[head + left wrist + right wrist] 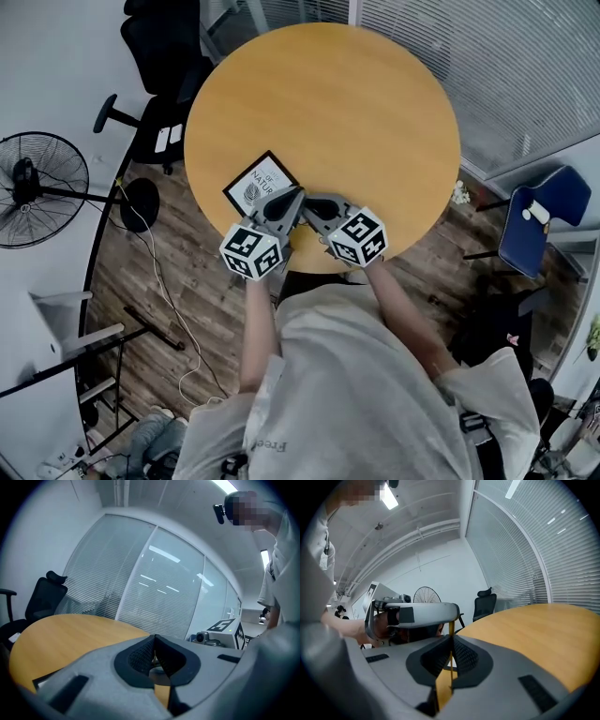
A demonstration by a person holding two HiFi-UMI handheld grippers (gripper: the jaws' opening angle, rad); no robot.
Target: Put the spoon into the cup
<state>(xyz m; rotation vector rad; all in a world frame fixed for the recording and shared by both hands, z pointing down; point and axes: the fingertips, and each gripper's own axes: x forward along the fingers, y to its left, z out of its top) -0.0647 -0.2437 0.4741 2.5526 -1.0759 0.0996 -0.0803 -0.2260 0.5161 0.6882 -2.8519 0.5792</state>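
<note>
No spoon and no cup shows in any view. The round wooden table [323, 103] carries only a black-framed white card or book [261, 183] near its front left edge. My left gripper [286, 199] hovers over that card's right corner, jaws pressed together with nothing in them [154, 641]. Close beside it, my right gripper [314, 204] is at the table's near edge, also shut and empty [451, 639]. The two grippers almost touch. In the right gripper view the left gripper [417, 613] crosses just ahead.
A black office chair [164, 56] stands at the table's far left, a floor fan [37, 187] further left, a blue chair [539, 220] at the right. Glass walls with blinds [487, 66] run behind the table. Cables lie on the wooden floor [155, 272].
</note>
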